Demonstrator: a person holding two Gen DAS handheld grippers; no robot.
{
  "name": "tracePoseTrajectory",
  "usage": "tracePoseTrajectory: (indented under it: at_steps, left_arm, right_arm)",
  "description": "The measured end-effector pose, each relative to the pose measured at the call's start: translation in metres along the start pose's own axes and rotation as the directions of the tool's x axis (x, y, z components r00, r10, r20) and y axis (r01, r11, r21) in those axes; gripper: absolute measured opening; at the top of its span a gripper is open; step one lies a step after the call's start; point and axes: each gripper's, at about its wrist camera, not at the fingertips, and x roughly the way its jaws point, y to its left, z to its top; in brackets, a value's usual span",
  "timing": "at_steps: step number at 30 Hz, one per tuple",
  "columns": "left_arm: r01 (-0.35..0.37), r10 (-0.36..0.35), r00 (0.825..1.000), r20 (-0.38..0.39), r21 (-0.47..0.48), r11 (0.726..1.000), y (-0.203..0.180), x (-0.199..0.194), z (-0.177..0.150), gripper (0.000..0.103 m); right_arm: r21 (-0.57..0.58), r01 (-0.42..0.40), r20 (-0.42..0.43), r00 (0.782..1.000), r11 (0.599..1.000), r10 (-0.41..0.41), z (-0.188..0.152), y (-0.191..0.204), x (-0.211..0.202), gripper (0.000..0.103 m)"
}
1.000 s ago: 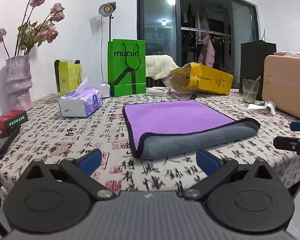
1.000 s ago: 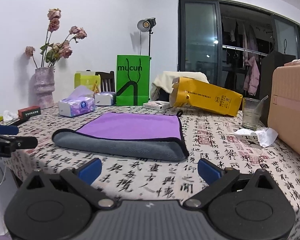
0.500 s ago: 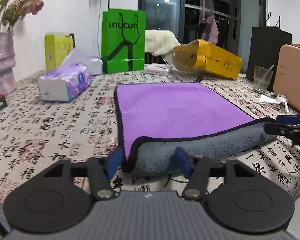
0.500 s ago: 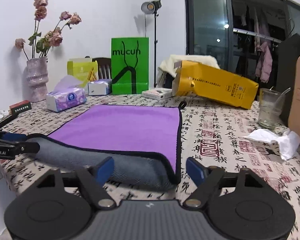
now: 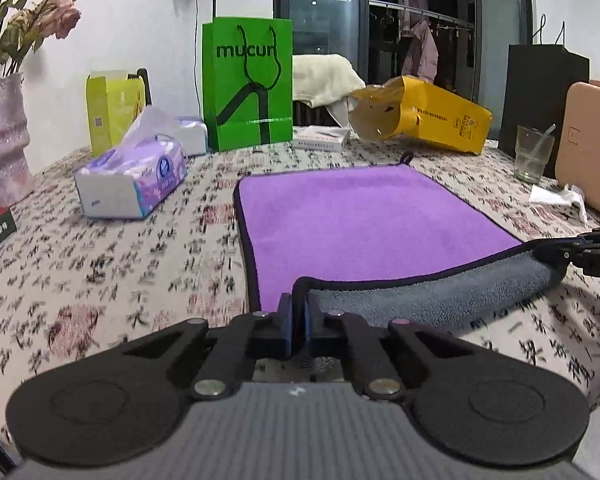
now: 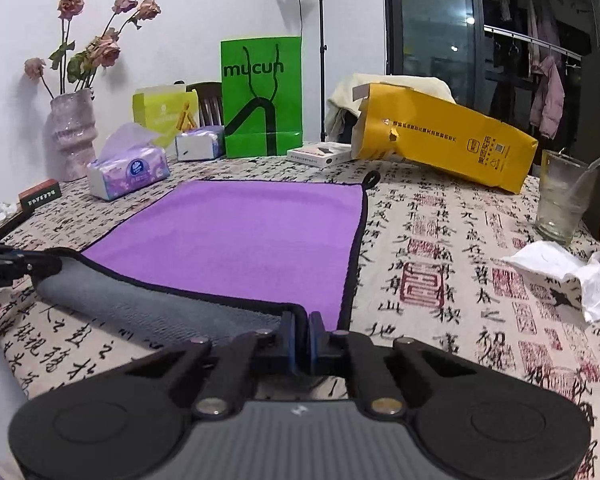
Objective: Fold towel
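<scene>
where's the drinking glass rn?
The glass stands at the far right of the table in the right wrist view, just right of the yellow bag, behind the crumpled tissue.

Both views are taken low and close over the near table edge, faced toward 12 o'clock. The towel point(image 5: 352, 224) point(image 6: 240, 240) and green bag point(image 5: 247, 84) point(image 6: 261, 96) are shared by both.
</scene>
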Motion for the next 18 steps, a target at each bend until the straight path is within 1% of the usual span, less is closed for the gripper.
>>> tracePoseTrajectory:
  at_steps: [3,8,18]
  left_arm:
    - [-0.009,0.008,1.000,0.014,0.002,1.000,0.000,0.006,0.010,0.006]
    - [-0.019,0.019,1.000,0.017,0.003,1.000,0.003,0.021,0.023,0.006]
    - [-0.031,0.031,0.999,0.022,-0.004,1.000,0.012,0.054,0.047,0.006]
  right_arm:
    - [-0.018,0.004,0.009,1.000,1.000,-0.004,0.008,-0.002,0.004,0.006]
    - [-0.044,0.013,0.019,1.000,0.999,-0.013,0.023,-0.006,0.014,0.006]
    - [-0.080,0.030,0.017,0.999,0.996,-0.029,0.048,-0.014,0.048,0.006]
